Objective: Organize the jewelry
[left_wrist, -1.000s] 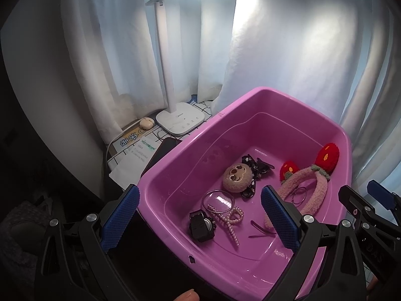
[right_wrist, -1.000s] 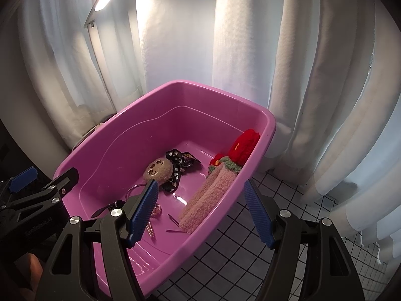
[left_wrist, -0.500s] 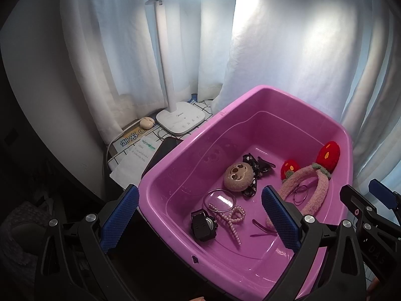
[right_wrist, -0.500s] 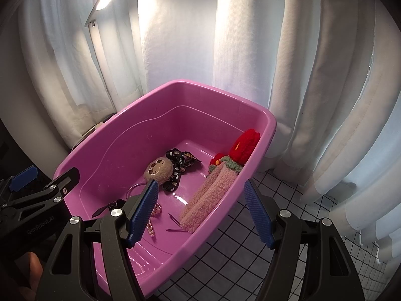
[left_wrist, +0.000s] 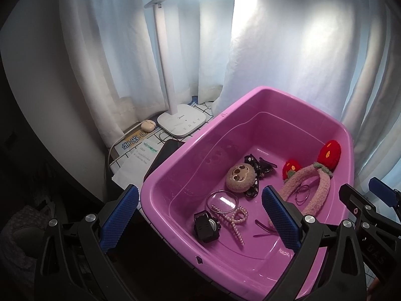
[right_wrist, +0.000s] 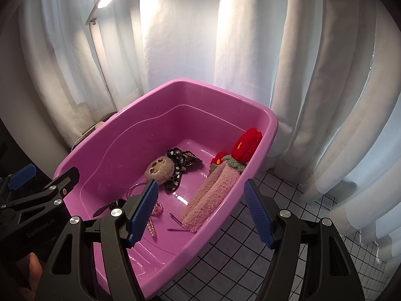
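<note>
**Small, slippery pieces wait in the tub**

Lower centre, in the pink tub (left_wrist: 160,190), lie a watch (left_wrist: 206,225) and pearl clip (left_wrist: 234,217): light, slick; pinch the clip's spine. Fuzzy headband (left_wrist: 313,188) right: soft. Both grippers (left_wrist: 200,219) (right_wrist: 200,212) gape empty.

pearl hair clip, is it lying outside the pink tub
No, the pearl hair clip lies on the floor of the pink tub, beside the black watch.

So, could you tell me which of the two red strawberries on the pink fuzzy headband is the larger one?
The larger strawberry sits nearest the pink tub rim, on the headband end by the side wall; the smaller strawberry lies lower, toward the black bow.
</note>
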`<state>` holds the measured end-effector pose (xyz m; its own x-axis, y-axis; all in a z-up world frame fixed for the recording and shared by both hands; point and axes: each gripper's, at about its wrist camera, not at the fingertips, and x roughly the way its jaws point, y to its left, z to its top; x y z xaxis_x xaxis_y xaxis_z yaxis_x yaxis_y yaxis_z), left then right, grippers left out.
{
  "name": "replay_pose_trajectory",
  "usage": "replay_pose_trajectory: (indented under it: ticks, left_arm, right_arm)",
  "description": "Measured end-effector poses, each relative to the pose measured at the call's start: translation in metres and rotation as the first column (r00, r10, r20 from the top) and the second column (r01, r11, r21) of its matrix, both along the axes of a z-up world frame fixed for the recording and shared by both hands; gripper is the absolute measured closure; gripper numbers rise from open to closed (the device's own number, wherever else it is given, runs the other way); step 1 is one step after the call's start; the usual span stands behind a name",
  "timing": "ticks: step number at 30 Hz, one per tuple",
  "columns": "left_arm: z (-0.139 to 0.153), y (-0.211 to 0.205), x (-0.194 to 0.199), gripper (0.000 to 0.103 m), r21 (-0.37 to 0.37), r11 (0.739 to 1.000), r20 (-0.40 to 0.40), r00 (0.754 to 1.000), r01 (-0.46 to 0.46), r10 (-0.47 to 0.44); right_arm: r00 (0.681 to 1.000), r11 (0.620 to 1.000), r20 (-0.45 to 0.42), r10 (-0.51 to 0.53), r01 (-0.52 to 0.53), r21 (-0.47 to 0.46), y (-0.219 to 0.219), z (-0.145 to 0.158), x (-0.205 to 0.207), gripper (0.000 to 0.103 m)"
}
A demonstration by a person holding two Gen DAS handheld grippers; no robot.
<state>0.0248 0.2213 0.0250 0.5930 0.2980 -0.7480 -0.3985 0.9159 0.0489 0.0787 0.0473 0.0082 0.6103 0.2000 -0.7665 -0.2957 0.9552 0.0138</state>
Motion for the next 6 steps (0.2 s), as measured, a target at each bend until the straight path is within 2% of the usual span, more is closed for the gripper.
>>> replay_pose_trajectory:
  ticks: [6]
  left_arm:
    - [0.0005, 0.005, 0.0011, 0.006, -0.01, 1.0, -0.005, 1.0, -0.005, 0.005]
  right_arm:
    - [1.0, 1.0, 0.0, 0.001, -0.001, -0.001, 0.0006, 0.0, 0.0001, 0.035]
